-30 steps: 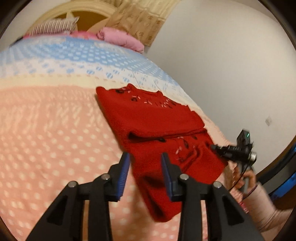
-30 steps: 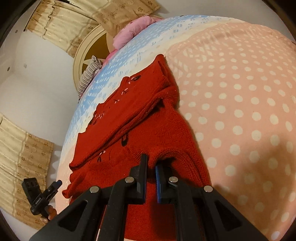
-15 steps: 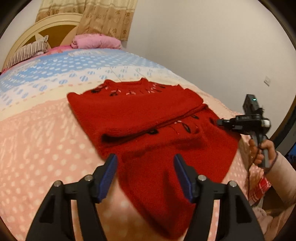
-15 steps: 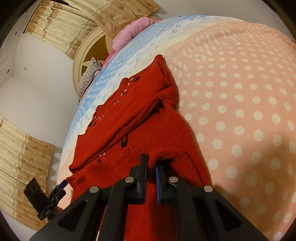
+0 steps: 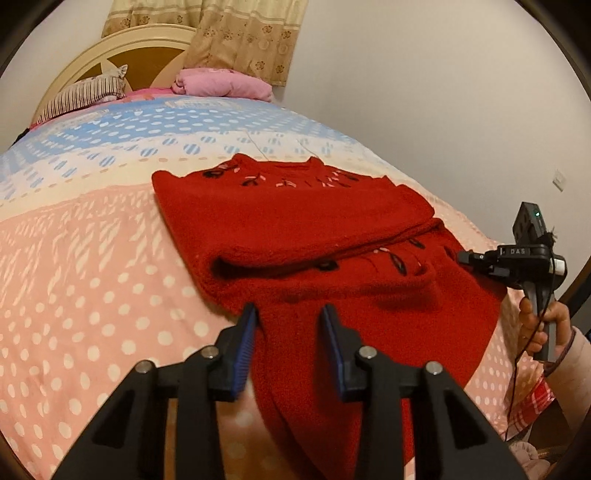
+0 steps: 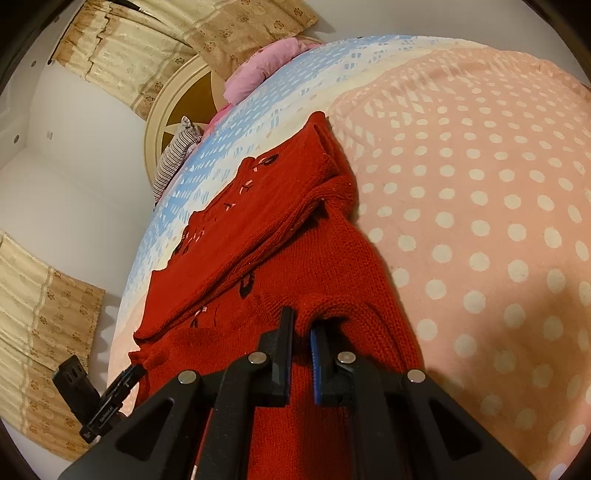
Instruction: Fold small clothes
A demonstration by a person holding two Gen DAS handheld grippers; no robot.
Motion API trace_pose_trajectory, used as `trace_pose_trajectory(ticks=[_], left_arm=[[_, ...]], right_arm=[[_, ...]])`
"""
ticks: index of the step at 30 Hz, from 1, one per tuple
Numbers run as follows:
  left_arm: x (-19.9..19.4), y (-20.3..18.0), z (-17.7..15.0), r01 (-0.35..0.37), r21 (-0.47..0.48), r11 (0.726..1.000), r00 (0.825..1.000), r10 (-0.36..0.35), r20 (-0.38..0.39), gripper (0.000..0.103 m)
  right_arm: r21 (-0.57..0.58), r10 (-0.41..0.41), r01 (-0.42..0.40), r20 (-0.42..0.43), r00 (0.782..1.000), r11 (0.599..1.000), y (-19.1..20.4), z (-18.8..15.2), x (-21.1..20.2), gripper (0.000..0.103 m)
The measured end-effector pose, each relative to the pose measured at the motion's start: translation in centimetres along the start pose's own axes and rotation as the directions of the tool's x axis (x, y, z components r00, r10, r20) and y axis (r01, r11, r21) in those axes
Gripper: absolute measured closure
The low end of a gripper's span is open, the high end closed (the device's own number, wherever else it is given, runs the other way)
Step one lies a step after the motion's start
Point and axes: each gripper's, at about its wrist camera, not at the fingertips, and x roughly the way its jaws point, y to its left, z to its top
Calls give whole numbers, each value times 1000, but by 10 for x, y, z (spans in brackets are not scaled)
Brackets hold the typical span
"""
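Lying across a bed (image 5: 92, 295) with a pink dotted cover, a red knitted sweater (image 5: 295, 221) is partly folded, its upper part doubled over the lower so that dark and pale embroidery shows along both the far edge and the fold; the lower part of the garment hangs toward the near edge of the bed; the left claw (image 5: 288, 325) has just been narrowing its blue-padded fingers (image 5: 245, 343) around a strip of the sweater's near left side; the fabric sits between the fingers, which stand partly apart, and whether the pads press the knit cannot be told from either view; the right claw (image 6: 301, 332) is pressed nearly together, pinching a raised ridge of the sweater's edge on the right side, the knit bunching up just ahead of its tips; in the left wrist view the right device is seen at the sweater's right border, held by a hand (image 5: 539, 325) in a pale sleeve; beyond the garment the cover turns cream and blue, with a striped pillow (image 5: 85, 96) and a pink bundle (image 5: 221, 83) near a rounded headboard (image 5: 122, 51), and patterned curtains (image 5: 236, 29) hang against the white wall
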Motion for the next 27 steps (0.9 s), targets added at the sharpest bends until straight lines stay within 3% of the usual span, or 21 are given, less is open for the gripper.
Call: trace_pose_trajectory(ticks=[4,7,9,10,13,19,22,27], left_arm=[[-4,-11,-1,-55,42,998,998,53,39,66],[-21,-23,-1,-113,88,990,985,100,139,66],[-27,-28,-1,-95,119,988,982,74,172,54],[-25,-29,0,-95,136,986,983,72,166,48],[-14,-30,3,-112,151,982,986,91,141,47],[-7,-7,8,-24,27,999,995,22,102,47],[-3,3,7,-17,-33,999,996,20,82,47],[-7,0,4,5,-33,999,995,-1,102,48]], right_arm=[[7,3,-3,9,1000,1000,-1,-2,0,95],[4,2,-2,10,1000,1000,-2,-2,1,95],[4,3,-3,9,1000,1000,-3,-2,2,95],[5,4,-4,10,1000,1000,-2,-2,2,95],[6,7,-7,11,1000,1000,-2,-2,1,95],[6,14,-14,13,1000,1000,-4,-2,1,95],[7,16,-16,13,1000,1000,-4,-3,1,95],[7,21,-21,14,1000,1000,-6,-3,0,95]])
